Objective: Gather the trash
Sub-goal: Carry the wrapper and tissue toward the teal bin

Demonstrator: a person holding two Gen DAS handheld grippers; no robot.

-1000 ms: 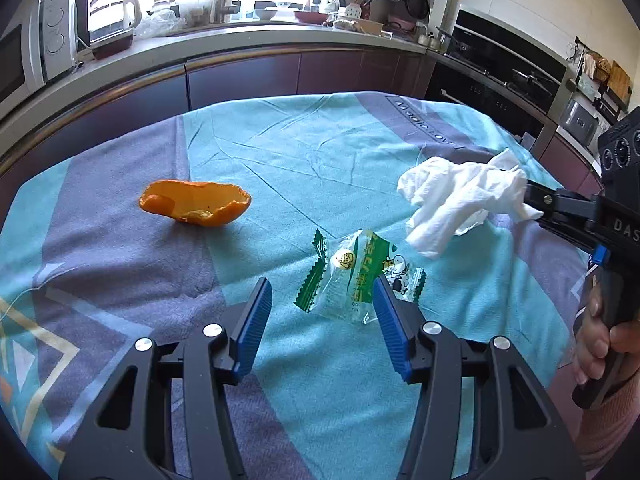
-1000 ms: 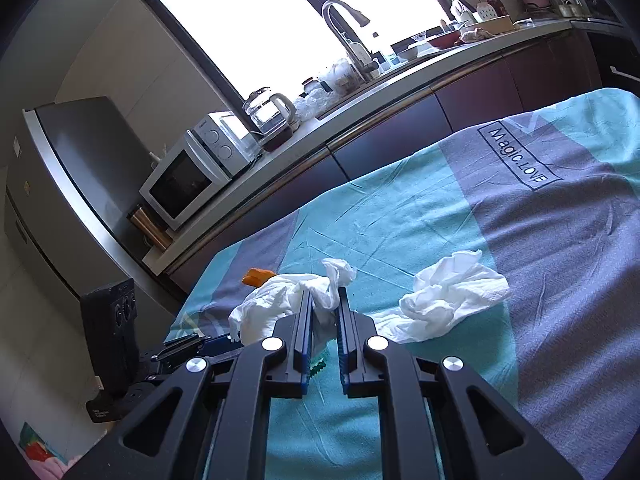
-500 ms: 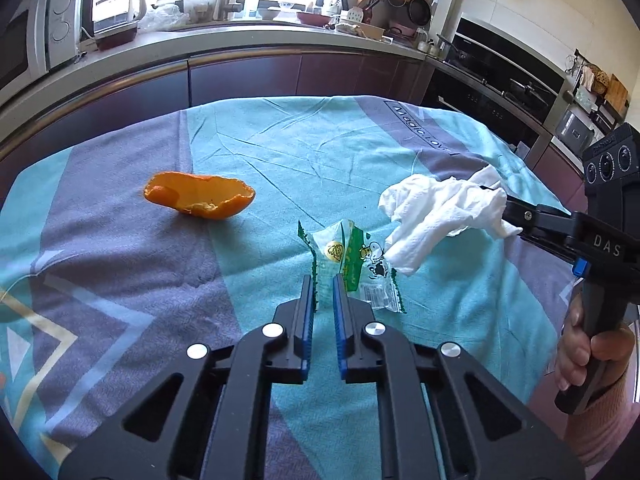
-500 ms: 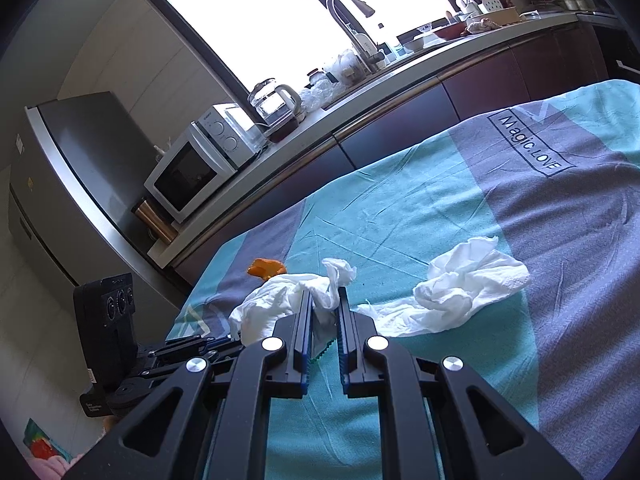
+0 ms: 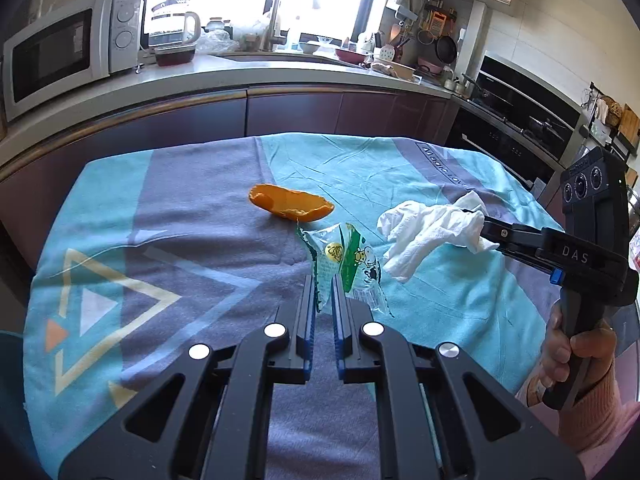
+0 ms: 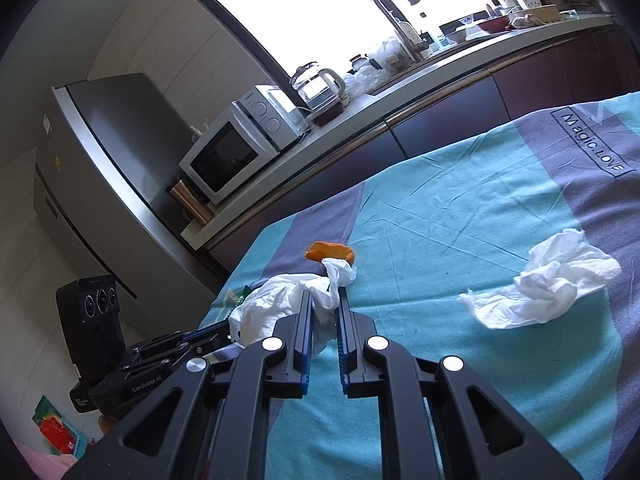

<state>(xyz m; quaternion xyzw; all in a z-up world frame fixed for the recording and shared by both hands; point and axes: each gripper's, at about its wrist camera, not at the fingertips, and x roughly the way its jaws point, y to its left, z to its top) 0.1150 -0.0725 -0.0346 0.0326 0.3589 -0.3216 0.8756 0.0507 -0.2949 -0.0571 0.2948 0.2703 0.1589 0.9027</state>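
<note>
You have two crumpled white tissues: one tissue (image 6: 288,304) pinched in a gripper, the other tissue (image 6: 548,284) lying on the tablecloth (image 6: 460,208) toward its right edge. You have one snack wrapper (image 5: 344,260) and one orange peel (image 5: 290,208), near the cloth's middle. On the counter behind, you count one microwave (image 5: 60,52) and one kettle (image 5: 172,28).

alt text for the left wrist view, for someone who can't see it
The left gripper is shut on a clear and green wrapper, held above a teal and purple tablecloth. To its right, the right gripper is shut on a white tissue; an orange peel lies behind on the cloth.
</note>
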